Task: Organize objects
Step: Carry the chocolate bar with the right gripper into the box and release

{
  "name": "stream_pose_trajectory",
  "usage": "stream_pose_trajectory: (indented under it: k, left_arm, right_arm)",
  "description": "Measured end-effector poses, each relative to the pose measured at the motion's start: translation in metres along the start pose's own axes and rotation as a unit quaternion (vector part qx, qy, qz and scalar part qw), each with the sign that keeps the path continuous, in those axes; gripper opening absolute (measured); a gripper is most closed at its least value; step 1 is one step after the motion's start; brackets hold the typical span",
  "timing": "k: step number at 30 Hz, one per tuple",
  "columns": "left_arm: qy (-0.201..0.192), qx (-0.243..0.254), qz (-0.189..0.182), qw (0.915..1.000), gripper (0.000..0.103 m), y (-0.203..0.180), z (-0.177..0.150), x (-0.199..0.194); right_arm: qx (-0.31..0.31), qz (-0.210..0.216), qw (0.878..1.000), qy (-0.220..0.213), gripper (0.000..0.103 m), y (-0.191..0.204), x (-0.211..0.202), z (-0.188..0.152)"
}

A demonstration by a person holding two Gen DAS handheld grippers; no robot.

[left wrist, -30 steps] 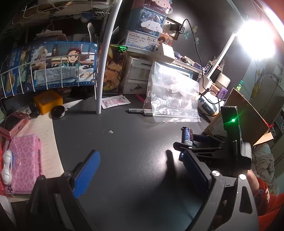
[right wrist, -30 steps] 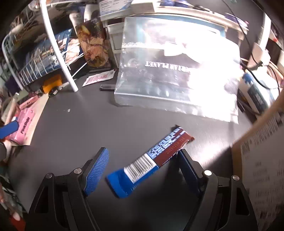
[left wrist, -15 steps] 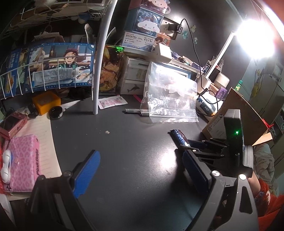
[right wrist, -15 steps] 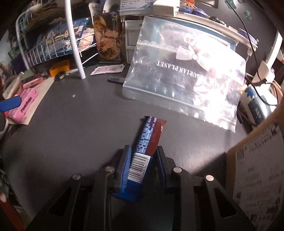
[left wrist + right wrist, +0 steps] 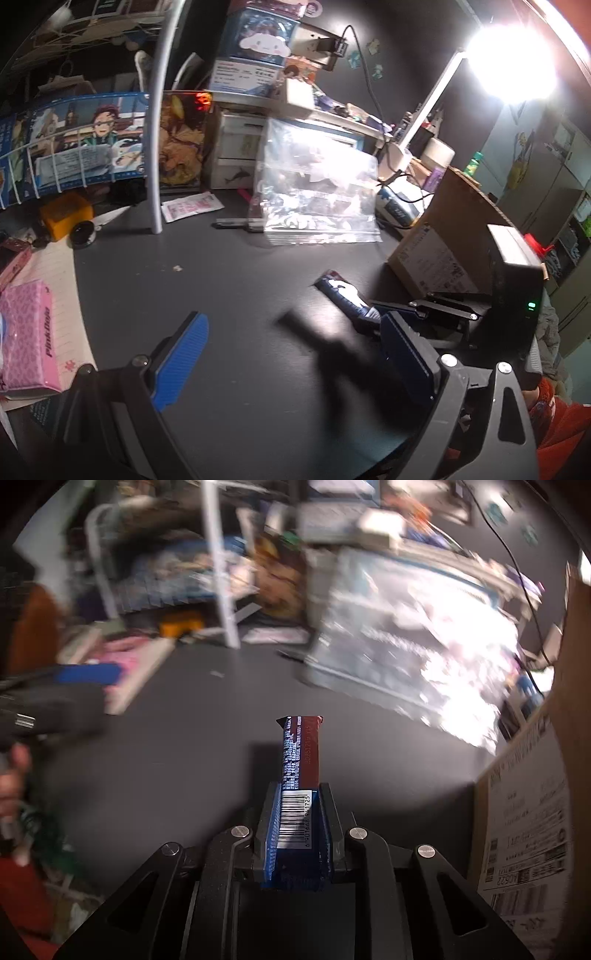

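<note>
The fingers (image 5: 274, 830) of my right gripper (image 5: 297, 830) are pressed tight on the snack bar (image 5: 300, 775), which sticks out forward above the dark worktop (image 5: 184, 746). My left gripper (image 5: 295, 362) has its fingers spread wide, with nothing between them.

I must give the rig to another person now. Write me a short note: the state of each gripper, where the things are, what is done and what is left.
Right gripper: shut on the snack bar, lifted clear of the dark desk.
Left gripper: open, empty, above the desk.
Clear zip bag stands at the back; cardboard box to the right.
Done: bar picked up.
Left: put the bar away, probably in the bag; the left gripper may need to hold it open.
</note>
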State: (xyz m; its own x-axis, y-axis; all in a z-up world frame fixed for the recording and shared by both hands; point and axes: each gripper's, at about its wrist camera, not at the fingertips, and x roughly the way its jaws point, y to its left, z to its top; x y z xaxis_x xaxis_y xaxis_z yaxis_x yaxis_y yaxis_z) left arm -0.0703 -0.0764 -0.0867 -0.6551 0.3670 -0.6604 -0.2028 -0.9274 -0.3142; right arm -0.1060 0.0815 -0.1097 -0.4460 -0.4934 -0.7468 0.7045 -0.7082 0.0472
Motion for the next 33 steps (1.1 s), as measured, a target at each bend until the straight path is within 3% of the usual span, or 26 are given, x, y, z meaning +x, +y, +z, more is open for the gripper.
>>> stream_pose_trajectory:
  k: [6,11,17,21,27,33]
  left_arm:
    - [-0.028,0.021,-0.043,0.9985,0.089,-0.033,0.018,-0.019]
    - [-0.050,0.044,-0.083,0.9943,0.062,-0.066,0.038,-0.032]
    - [-0.052,0.077,-0.110,0.9897,0.047,-0.116,0.066,-0.020]
    - [-0.040,0.098,-0.136,0.9850,0.039,-0.151,0.089,-0.002]
    - [-0.010,0.131,-0.162,0.9780,0.037,-0.200,0.117,0.034]
    - [0.047,0.146,-0.154,0.9760,0.037,-0.229,0.131,0.073]
  right_arm:
    - [-0.059,0.066,0.995,-0.056,0.014,0.019,-0.064,0.016]
    - [-0.073,0.074,0.990,-0.093,0.014,0.008,-0.105,0.023]
    - [-0.056,0.060,0.988,-0.128,0.014,-0.031,-0.148,0.021]
    - [-0.033,0.038,0.989,-0.140,0.014,-0.065,-0.169,0.017]
    - [0.020,0.021,0.990,-0.140,0.014,-0.122,-0.190,0.010]
    - [0.061,0.031,0.992,-0.103,0.014,-0.163,-0.182,0.002]
